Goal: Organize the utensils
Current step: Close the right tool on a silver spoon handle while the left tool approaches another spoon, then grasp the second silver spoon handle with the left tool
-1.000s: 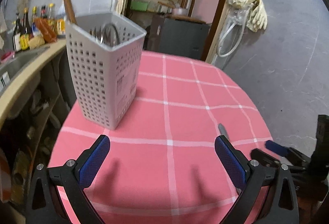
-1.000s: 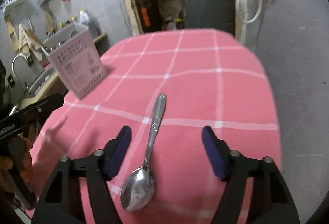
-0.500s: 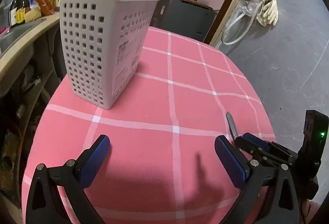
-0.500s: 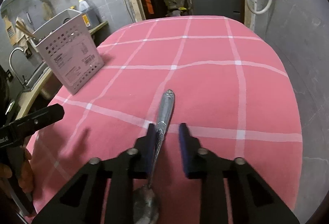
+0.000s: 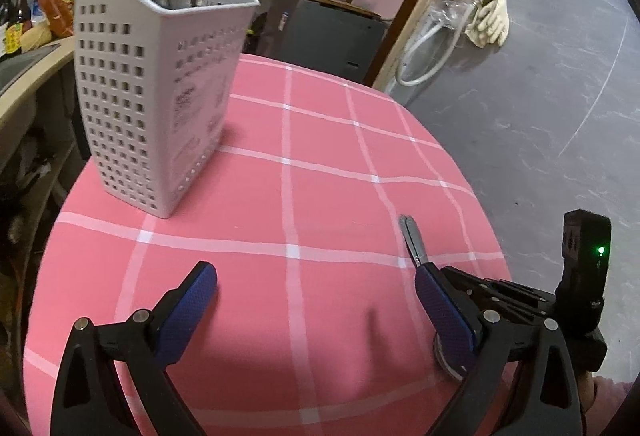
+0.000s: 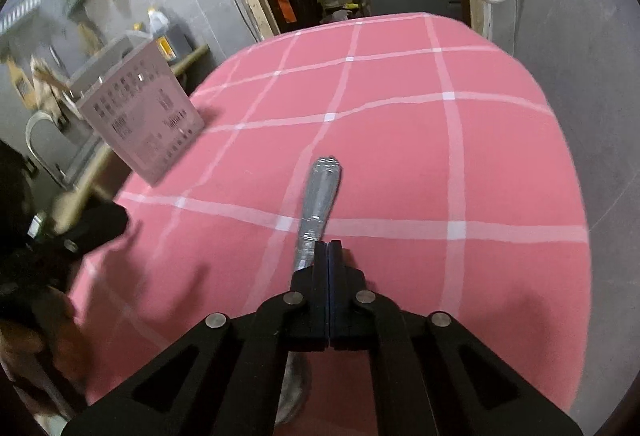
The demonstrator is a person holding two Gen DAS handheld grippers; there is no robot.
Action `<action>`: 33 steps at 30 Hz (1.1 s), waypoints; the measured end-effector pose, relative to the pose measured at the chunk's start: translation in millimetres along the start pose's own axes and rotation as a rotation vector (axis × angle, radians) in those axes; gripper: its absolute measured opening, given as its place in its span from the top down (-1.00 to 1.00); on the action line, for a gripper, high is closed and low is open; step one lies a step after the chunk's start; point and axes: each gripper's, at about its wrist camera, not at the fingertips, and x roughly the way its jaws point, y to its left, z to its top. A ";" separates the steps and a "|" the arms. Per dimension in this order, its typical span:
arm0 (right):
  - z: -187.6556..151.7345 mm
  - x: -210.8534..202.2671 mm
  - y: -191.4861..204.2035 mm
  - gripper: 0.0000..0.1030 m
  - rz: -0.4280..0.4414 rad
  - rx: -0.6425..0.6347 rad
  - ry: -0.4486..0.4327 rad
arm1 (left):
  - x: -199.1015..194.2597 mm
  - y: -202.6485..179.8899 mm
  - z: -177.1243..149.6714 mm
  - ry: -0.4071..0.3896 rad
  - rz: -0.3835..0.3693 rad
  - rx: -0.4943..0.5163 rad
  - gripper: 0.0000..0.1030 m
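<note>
Nearest the right wrist camera, the right gripper (image 6: 328, 250) has its fingers (image 6: 320, 276) brought fully together, with no gap visible between the pads. The spoon (image 6: 320, 192) runs under them: its bowl lies below the gripper body and its handle reaches out ahead over the pink checked tabletop (image 6: 400, 156). In this view the handle seems to pass along the left side of the closed tips, not squarely between the pads, so whether the metal is truly pinched or has slipped aside cannot be told for certain.

The spoon looks to be polished steel: stiff, light, not fragile, but smooth and thin, so it is likely to slide out of a flat pinch or pivot under its bowl's weight. A hold on the narrow neck or mid-handle, across its width, would probably serve best.

In the left wrist view, the left gripper (image 5: 316, 300) has its fingers (image 5: 188, 308) spread wide and holding nothing, hanging over bare cloth, with the spoon's handle end just beyond its right pad.

Farther off, the perforated white utensil basket (image 5: 152, 104) stands upright near the tabletop's far left edge, with other cutlery already inside it.
</note>
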 end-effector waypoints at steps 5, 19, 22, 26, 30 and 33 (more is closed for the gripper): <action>5.3 2.3 8.3 0.98 0.030 -0.011 -0.018 | 1.7 4.4 0.6 0.007 0.005 -0.041 -0.94; -3.8 4.9 3.9 0.85 0.015 0.013 0.039 | 2.7 5.1 1.1 0.013 -0.011 -0.062 -0.94; -6.8 4.7 -4.8 0.87 0.051 0.065 0.033 | 4.6 2.4 1.7 0.018 -0.020 -0.060 -0.94; -11.4 -1.8 -12.2 0.90 0.077 0.098 0.018 | 6.9 -4.6 2.2 0.024 -0.049 -0.052 -0.94; -16.0 -10.0 -22.4 0.91 0.065 0.123 0.009 | 11.6 -15.2 2.6 0.039 -0.083 -0.037 -0.94; -19.5 -16.3 -31.4 0.91 0.047 0.140 0.004 | 17.1 -23.2 1.9 0.059 -0.104 -0.026 -0.94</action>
